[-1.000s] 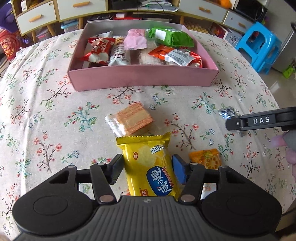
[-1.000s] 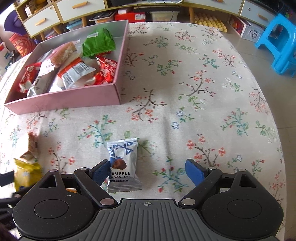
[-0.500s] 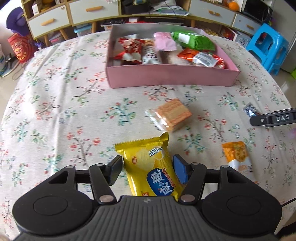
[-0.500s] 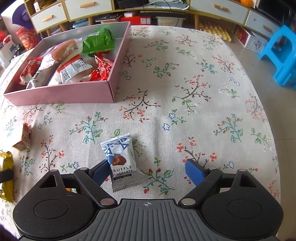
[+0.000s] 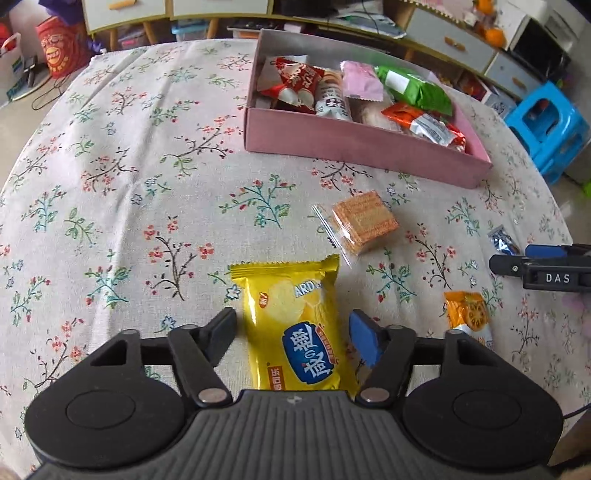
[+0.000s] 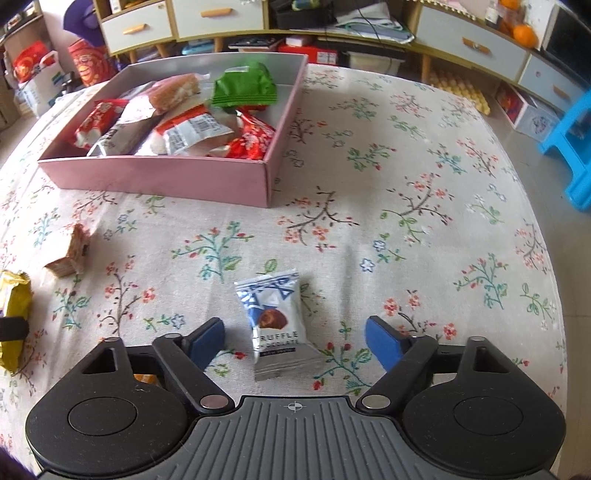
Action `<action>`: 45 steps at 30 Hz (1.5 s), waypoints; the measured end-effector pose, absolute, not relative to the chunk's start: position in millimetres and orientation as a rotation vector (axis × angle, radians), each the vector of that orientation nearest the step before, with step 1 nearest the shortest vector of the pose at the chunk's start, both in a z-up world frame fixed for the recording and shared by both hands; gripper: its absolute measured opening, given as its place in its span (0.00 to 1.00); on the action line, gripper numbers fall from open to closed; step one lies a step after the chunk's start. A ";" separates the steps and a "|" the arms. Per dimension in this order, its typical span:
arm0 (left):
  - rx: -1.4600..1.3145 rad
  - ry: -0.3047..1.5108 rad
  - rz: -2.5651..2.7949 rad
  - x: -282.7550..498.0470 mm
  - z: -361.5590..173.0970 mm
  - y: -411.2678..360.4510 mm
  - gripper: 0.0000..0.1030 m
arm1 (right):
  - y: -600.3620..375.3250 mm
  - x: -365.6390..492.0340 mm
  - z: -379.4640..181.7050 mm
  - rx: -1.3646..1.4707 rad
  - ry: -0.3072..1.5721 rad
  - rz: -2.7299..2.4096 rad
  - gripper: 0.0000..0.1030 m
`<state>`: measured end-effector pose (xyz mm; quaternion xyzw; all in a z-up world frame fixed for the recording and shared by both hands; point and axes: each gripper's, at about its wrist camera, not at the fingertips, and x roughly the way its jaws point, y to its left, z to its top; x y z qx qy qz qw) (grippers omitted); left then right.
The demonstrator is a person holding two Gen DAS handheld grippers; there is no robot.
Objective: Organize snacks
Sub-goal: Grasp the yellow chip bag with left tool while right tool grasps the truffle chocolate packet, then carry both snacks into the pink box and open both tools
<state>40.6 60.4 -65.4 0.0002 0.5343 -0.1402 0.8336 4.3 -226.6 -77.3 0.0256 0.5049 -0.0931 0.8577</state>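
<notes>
pink box sitting full, two packets between the jaws

left wrist view: the left gripper (image 5: 293, 328) is straddling the yellow chip packet (image 5: 295, 325) on the bench (image 5: 110, 206), jaws wide, not pinching. the pink box (image 5: 362, 142) is holding red, pink, green and orange snack packs.

right wrist view: the right gripper (image 6: 295, 341) is spreading its jaws wide around the truffle chocolate packet (image 6: 275, 325), lying apart from the box.

Low drawer cabinets (image 6: 221, 16) line the back (blue stool (image 5: 546, 127) right), pale floor (image 6: 554, 192).

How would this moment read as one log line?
left gripper: open around yellow chip bag | right gripper: open around truffle packet
</notes>
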 end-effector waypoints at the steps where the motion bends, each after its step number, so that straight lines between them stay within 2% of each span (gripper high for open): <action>1: 0.000 1.130 -0.295 40.4 -64.9 61.4 0.51 | -224.9 4.3 -76.5 0.052 1.058 -0.189 0.70; 3: -0.009 1.131 -0.295 40.3 -64.3 62.8 0.50 | -221.9 4.8 -75.6 0.044 1.054 -0.181 0.63; 7: -0.018 1.130 -0.289 40.5 -63.1 64.1 0.49 | -215.5 4.8 -73.0 0.046 1.050 -0.147 0.34; 9: -0.028 1.129 -0.284 41.0 -62.2 64.5 0.48 | -212.2 5.1 -72.2 0.043 1.050 -0.137 0.26; 31: -0.119 1.042 -0.295 47.3 -33.3 70.9 0.48 | -203.5 13.1 -49.6 0.149 1.000 -0.077 0.25; 45: -0.319 0.901 -0.290 89.9 -15.3 66.9 0.48 | -201.1 46.9 -28.5 0.325 0.856 -0.035 0.25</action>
